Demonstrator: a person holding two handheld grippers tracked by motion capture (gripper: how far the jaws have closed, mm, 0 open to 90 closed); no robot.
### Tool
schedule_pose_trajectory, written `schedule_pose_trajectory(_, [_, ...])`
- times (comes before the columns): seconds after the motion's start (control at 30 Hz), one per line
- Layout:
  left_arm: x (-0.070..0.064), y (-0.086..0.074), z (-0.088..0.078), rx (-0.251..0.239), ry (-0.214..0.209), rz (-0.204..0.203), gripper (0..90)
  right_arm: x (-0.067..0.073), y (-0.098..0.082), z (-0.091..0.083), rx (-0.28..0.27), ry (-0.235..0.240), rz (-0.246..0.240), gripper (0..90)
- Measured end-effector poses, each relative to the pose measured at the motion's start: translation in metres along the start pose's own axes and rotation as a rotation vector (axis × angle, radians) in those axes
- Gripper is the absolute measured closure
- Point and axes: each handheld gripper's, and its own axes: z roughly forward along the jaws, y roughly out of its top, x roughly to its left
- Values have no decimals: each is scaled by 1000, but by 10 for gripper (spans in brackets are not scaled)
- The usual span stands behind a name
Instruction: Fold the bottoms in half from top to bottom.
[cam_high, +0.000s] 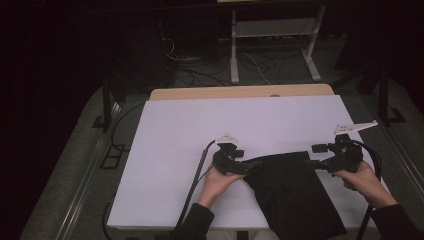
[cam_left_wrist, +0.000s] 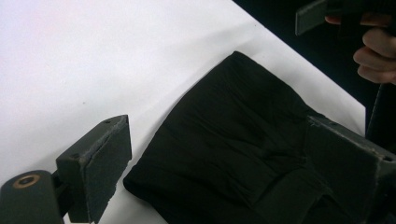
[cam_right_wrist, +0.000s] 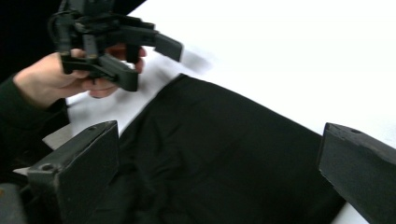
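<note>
black cloth (cam_high: 295, 192) lies folded on the near right part of the white table (cam_high: 200, 130), its lower edge hanging over the near side. left gripper (cam_high: 246, 168) sits at the cloth's top left corner, jaws apart with nothing pressed between them, as its own view shows the cloth (cam_left_wrist: 243, 140) lying between and beyond the pads. right gripper (cam_high: 316, 156) is at the top right corner, jaws wide apart and holding nothing; in its view the cloth (cam_right_wrist: 219, 154) lies flat below them. this looks like a pause between folds, both tools free of the fabric. the next move probably calls for each gripper to drop onto a corner or edge, pinch a layer cleanly, and lift together so the cloth doesn't slide off the near edge. the table top is a plain white sheet over a wooden board (cam_high: 240, 92). the room beyond is dark, with cables (cam_high: 250, 65) on the floor and a pale metal frame (cam_high: 275, 30) behind the table.
</note>
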Motion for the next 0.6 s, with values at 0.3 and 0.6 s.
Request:
schedule_pose_trajectory(0.3, [10,-2,6,18,26,-20,88,-39,-10,13,91,-137,37,0])
schedule_pose_trajectory(0.6, [16,-8,17,75,36,-35,113,-63,-15,22,88,-122,60,123])
